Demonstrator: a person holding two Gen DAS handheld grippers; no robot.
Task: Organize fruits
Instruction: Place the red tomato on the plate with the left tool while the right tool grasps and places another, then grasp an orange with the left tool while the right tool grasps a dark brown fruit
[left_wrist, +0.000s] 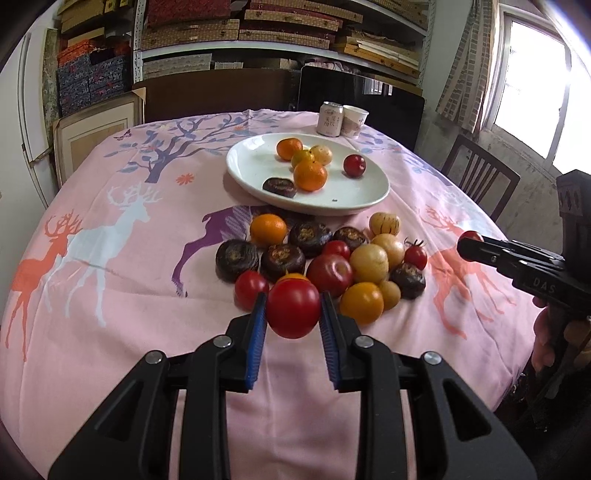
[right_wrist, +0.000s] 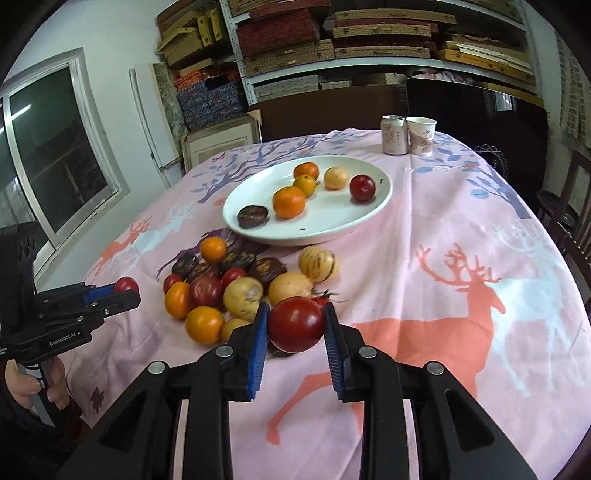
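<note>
My left gripper (left_wrist: 293, 314) is shut on a red tomato (left_wrist: 293, 309), held above the near edge of the fruit pile (left_wrist: 317, 258) on the pink cloth. My right gripper (right_wrist: 295, 325) is shut on a dark red fruit (right_wrist: 295, 325), held over the pile's right side; it also shows in the left wrist view (left_wrist: 471, 240). The left gripper shows in the right wrist view (right_wrist: 123, 290). A white plate (left_wrist: 255, 173) beyond the pile holds several oranges, a yellow fruit, a red plum (left_wrist: 354, 165) and a dark chestnut-like piece (left_wrist: 279, 186).
A drink can (left_wrist: 330, 119) and a paper cup (left_wrist: 354, 121) stand behind the plate at the table's far edge. A wooden chair (left_wrist: 480, 177) is at the right. Shelves with boxes fill the back wall.
</note>
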